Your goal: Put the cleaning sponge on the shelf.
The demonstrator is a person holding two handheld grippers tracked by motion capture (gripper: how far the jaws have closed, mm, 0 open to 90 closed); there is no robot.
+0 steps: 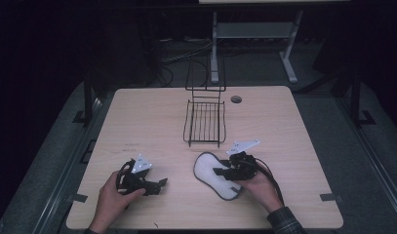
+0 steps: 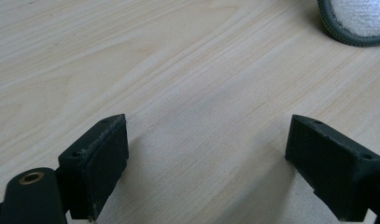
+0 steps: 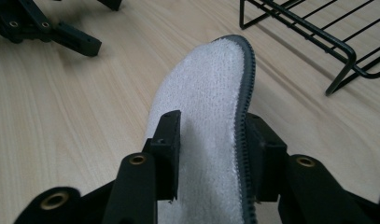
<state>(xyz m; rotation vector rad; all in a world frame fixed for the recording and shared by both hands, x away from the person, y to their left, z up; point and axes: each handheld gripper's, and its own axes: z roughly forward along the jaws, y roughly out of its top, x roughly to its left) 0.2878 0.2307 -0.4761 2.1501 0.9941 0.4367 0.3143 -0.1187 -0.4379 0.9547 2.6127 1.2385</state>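
A: High view, item count?
B: One insole [image 1: 213, 175] on the table [image 1: 137, 122], partly covered by my right gripper [image 1: 224, 179]; long axis runs toward the one wire rack [image 1: 205, 122].

A: Left gripper view?
B: My left gripper [image 2: 206, 158] gapes, empty; insole cut off.

A: Right gripper view?
B: Jaws clamp the insole's edges, toe pointing away.

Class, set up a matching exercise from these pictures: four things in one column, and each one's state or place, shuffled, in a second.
1. insole
2. wire rack
3. left gripper
4. right gripper

a. jaws wide apart above bare table
b. white fleece with grey rim
c. jaws either side of the insole
d. black, near the table's middle

Pairs: 1-b, 2-d, 3-a, 4-c
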